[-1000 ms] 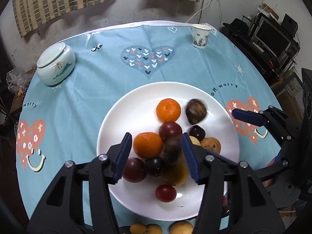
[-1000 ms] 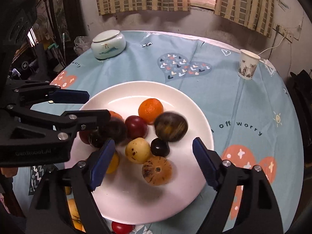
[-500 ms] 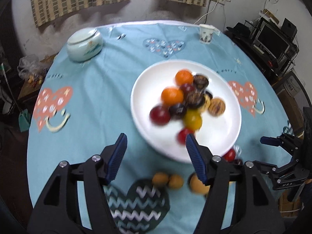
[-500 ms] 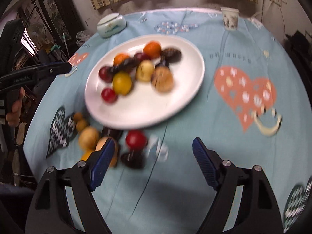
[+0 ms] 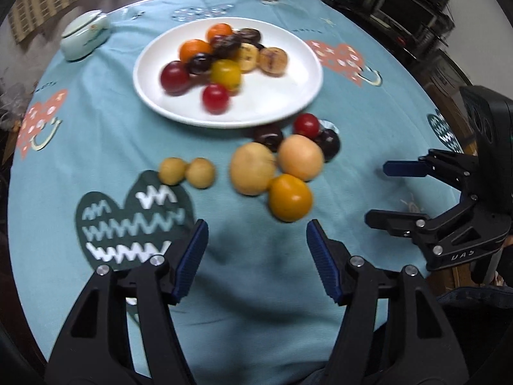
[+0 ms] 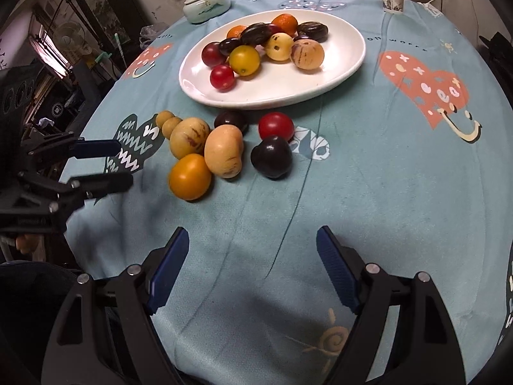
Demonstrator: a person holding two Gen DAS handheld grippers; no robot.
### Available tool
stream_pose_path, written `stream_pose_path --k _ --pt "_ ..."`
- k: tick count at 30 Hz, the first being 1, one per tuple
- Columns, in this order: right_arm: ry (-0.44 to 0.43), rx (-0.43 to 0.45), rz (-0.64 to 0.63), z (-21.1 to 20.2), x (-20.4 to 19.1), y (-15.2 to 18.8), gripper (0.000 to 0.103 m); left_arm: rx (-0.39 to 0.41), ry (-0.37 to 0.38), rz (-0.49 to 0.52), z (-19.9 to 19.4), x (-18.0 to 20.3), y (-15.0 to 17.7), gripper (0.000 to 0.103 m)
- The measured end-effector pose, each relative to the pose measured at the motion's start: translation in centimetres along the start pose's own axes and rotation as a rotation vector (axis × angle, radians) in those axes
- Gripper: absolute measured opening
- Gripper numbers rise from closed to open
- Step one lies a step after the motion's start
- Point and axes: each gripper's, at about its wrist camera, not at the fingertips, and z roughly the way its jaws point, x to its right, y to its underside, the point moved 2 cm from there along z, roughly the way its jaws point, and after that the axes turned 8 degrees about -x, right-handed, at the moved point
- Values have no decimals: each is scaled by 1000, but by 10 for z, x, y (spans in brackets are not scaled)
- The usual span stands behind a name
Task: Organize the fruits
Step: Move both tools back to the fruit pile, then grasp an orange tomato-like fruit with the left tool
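Round table under a blue heart-print tablecloth (image 6: 400, 192). White plate (image 6: 340, 73) piled with oranges, dark plums, a red tomato (image 6: 222, 77) and yellow fruits. Loose cluster just beside the plate's near rim: orange-yellow tomato (image 6: 189, 177), tan fruit (image 6: 223, 150), dark plum (image 6: 271, 157), red tomato (image 6: 276, 125). Left gripper (image 5: 256, 258) and right gripper (image 6: 253, 269) both spread, empty, above bare cloth, apart from the fruit.
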Motion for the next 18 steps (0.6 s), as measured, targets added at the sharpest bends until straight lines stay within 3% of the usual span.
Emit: stream_pose_path --k 6,12,16,18 --pt "6 3 33 -3 6 12 82 -43 52 20 19 18 -12 65" --pt "10 10 56 -8 13 24 82 -90 45 -8 44 27 -27 63" --pt "9 15 55 -11 16 27 82 -110 25 -44 55 24 -31 39" --pt "4 14 48 -11 17 26 82 -114 21 -38 53 23 -30 39"
